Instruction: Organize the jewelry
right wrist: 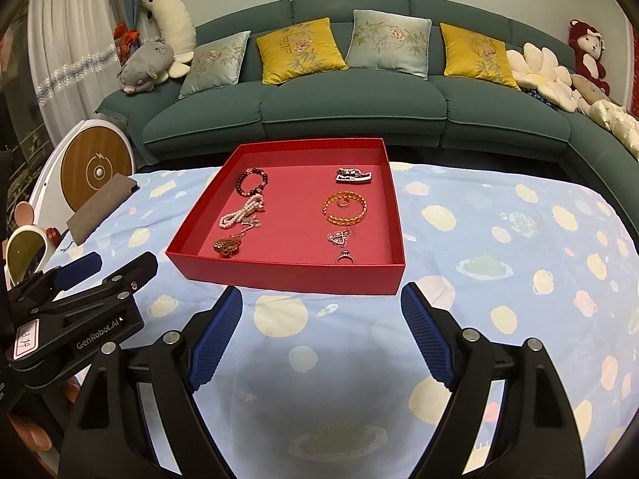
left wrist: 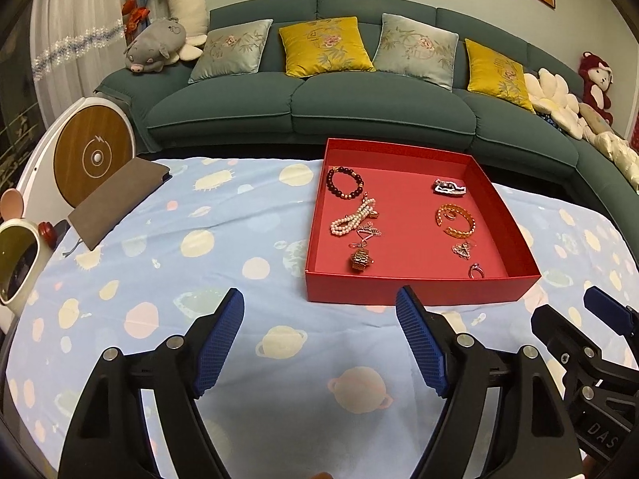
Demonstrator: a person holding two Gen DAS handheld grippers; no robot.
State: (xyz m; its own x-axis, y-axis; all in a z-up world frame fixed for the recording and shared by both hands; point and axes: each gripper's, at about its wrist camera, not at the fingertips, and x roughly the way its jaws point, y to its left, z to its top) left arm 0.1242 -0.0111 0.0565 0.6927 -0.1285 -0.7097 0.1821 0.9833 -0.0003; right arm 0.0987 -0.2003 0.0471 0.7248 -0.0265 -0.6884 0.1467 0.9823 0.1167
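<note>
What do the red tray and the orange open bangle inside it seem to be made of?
The shallow red tray looks like matte cardboard: thin straight walls, sharp folded corners, no shine. The orange open bangle looks like gold-toned metal or glossy beads; its patterned band glints, but the material stays uncertain.

Tray (right wrist: 279, 277) on tablecloth (right wrist: 499, 299), sofa (right wrist: 351, 111) behind at 12 o'clock. In tray: beaded bracelet (right wrist: 251, 183) at 10, bangle (right wrist: 344, 208) centre-right, ring (right wrist: 344, 257) at 5. Notebook (left wrist: 120, 199) lies at tray's 9 o'clock.
</note>
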